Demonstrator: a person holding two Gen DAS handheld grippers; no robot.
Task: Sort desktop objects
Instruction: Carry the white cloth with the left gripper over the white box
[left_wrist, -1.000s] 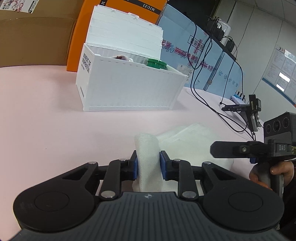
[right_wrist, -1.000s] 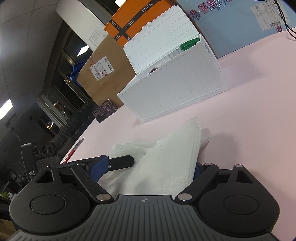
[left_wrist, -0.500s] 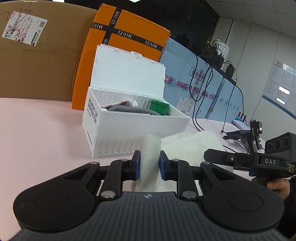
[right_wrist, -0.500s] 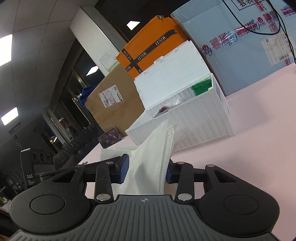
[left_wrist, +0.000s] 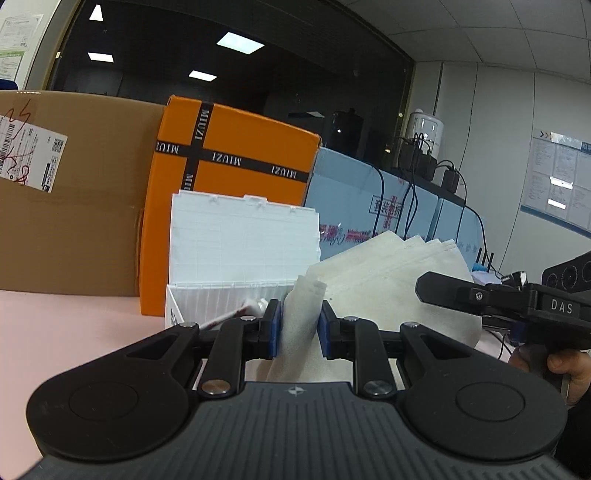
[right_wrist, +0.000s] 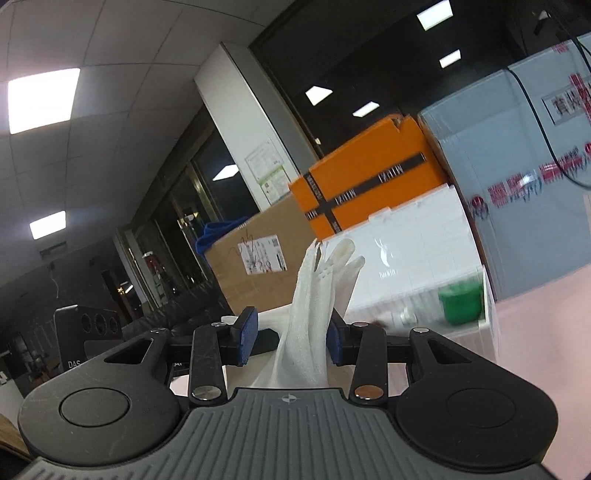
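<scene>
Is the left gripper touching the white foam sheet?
Touching. In the left wrist view, the left gripper has both blue pads pressed against the foam sheet, pinching a fold of it between them.

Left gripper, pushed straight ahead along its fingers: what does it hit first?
Probably the white storage box with its raised lid, directly beyond the left gripper, which is shut on the white foam sheet. The gap to the box is hard to judge through the fisheye.
</scene>
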